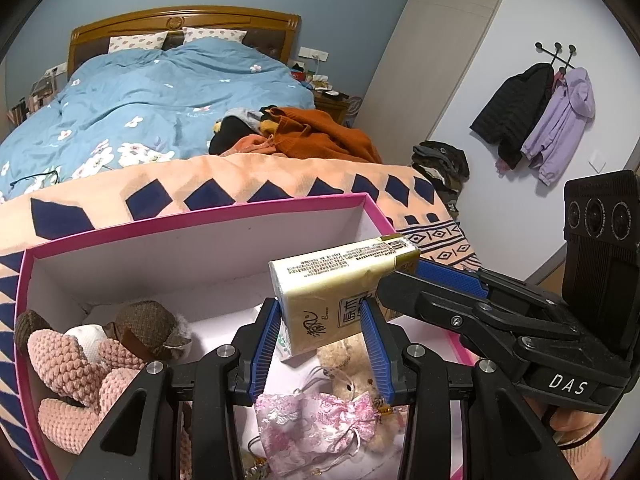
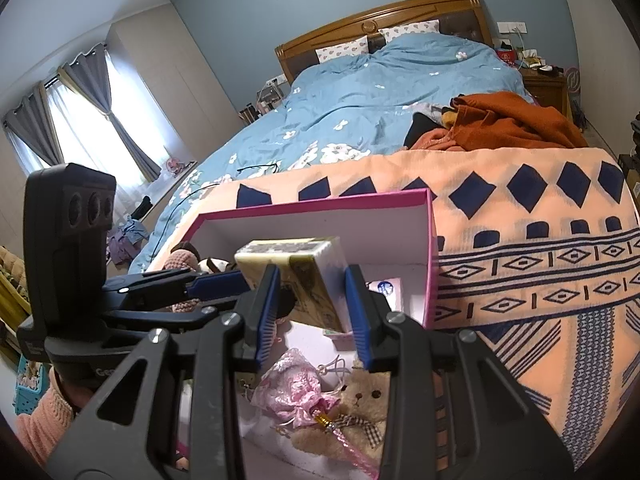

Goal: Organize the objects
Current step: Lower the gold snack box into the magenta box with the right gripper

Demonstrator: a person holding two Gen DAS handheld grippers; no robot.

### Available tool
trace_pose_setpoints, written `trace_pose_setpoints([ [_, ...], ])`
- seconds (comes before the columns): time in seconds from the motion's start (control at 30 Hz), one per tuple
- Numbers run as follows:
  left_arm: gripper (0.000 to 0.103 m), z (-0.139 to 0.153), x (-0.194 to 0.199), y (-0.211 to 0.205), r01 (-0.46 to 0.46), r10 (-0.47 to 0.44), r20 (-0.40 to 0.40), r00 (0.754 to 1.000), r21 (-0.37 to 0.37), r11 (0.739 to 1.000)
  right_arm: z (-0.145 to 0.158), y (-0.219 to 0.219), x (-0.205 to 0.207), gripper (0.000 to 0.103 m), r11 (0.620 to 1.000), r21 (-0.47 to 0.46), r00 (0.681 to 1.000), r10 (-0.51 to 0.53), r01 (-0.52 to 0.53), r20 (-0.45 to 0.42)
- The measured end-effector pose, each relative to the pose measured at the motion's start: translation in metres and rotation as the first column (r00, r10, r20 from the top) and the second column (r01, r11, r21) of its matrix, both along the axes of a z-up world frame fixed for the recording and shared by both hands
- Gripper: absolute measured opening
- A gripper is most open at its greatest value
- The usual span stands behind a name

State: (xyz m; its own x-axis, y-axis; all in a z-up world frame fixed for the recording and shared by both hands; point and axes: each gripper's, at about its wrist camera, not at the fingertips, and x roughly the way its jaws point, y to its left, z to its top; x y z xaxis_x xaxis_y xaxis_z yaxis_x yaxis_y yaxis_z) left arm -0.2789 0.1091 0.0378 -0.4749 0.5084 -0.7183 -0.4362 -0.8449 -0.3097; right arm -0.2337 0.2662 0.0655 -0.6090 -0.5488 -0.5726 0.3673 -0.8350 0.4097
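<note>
White letters "DAS" stand on the black body of the right gripper (image 1: 438, 280); the tissue pack (image 1: 336, 292) bears Chinese print, largely illegible.

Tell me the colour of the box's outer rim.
Bright pink rim, white inside; clearest in the left wrist view.

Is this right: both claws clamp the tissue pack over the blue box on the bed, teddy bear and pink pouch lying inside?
One error: the box is pink-rimmed with white inner walls, not blue; the left wrist view shows it. The rest holds: the left claw and right claw both clamp the tissue pack over it on the bed, with the teddy bear and pink pouch inside.
</note>
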Motion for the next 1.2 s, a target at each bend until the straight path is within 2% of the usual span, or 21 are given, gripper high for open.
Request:
trace_pose_setpoints([
  [0.73, 0.042, -0.002, -0.01, 0.001, -0.006, 0.006, 0.018, 1.0, -0.003, 1.0, -0.004, -0.001, -0.014, 0.036, 1.0, -0.001, 1.0, 0.0, 0.0, 0.021],
  [1.2, 0.041, -0.014, -0.027, 0.0, -0.019, 0.02, 0.076, 0.997, -0.013, 1.0, -0.009, -0.006, -0.024, 0.036, 1.0, 0.023, 0.998, 0.007, -0.008, 0.054],
])
